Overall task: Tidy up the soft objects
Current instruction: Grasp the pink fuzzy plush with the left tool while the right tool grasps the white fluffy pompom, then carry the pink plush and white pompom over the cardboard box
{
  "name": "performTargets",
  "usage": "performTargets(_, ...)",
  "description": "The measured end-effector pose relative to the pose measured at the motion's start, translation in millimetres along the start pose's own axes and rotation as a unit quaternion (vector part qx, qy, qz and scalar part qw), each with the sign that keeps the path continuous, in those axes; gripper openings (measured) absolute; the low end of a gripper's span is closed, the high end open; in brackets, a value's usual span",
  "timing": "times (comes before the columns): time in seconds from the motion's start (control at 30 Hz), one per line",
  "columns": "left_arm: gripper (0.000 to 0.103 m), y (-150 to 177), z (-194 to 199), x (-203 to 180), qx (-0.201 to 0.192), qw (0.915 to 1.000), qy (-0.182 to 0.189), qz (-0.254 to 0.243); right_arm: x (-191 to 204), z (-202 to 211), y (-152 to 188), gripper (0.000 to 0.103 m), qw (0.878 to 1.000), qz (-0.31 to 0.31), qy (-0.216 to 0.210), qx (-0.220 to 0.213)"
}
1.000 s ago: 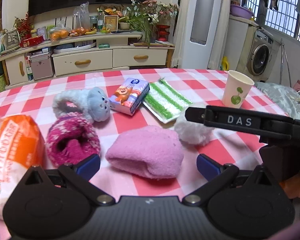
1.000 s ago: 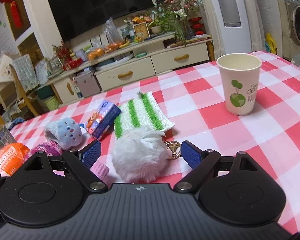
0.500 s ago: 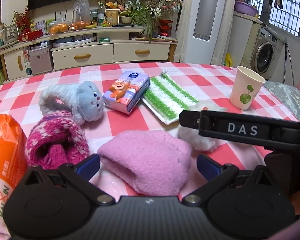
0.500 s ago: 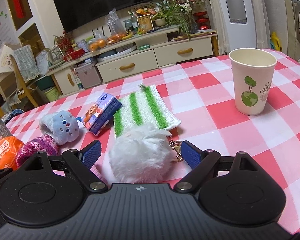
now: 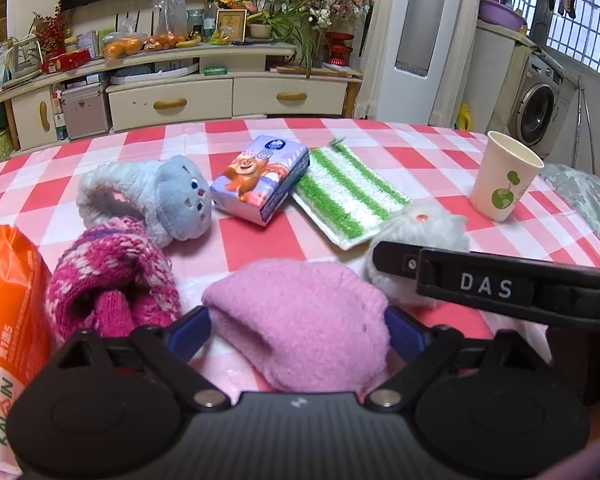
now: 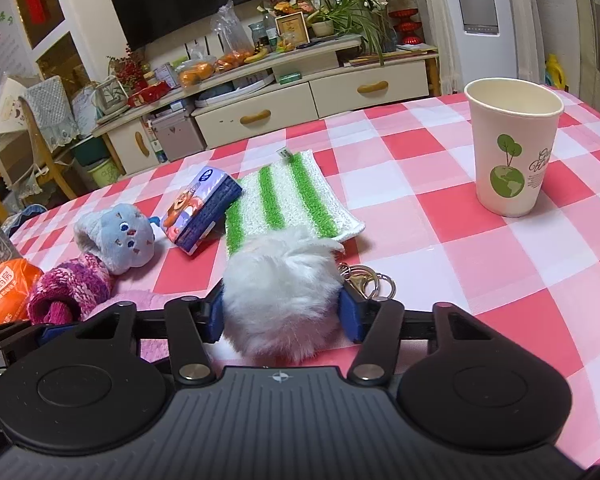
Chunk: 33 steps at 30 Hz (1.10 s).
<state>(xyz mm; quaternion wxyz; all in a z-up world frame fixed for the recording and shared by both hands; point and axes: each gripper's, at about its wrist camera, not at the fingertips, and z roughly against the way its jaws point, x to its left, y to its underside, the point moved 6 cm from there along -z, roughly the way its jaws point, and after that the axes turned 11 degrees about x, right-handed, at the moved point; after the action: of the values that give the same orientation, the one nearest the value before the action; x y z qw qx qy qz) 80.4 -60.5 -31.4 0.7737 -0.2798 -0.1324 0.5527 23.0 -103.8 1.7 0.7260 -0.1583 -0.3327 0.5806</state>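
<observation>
Table [image 6: 440, 208] in red-and-white checks carries everything. Left tool [image 5: 298, 330] grips the pink knit piece [image 5: 300, 320] at the near edge; right tool [image 6: 284, 312] squeezes the white pompom [image 6: 282, 284] just beside it.

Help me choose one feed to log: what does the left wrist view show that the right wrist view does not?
Only the left wrist view shows the left gripper closed on the pink sock, and the right gripper's black side marked DAS.

Only the right wrist view shows the right gripper closed on the white pompom keychain, and its metal key rings.

Both show the paper cup, green-striped cloth, tissue pack, blue plush toy, magenta knit sock and orange bag.
</observation>
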Motion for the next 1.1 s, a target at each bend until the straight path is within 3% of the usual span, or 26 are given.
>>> performTargets(0.7,0.069,11,20,16,-0.003,0.9993,0.004,0.038,-3,17,7,0.061,1.000,0.016,-0.015,-0.014)
performTargets(0.77,0.059,13,23,17,-0.004,0.9991,0.006,0.041,-3,18,7,0.061,1.000,0.015,-0.016,-0.015)
performTargets(1.1,0.058,20,39,25,-0.008,0.9983,0.023,0.053,-1,24,13,0.061,1.000,0.009,-0.014,-0.018)
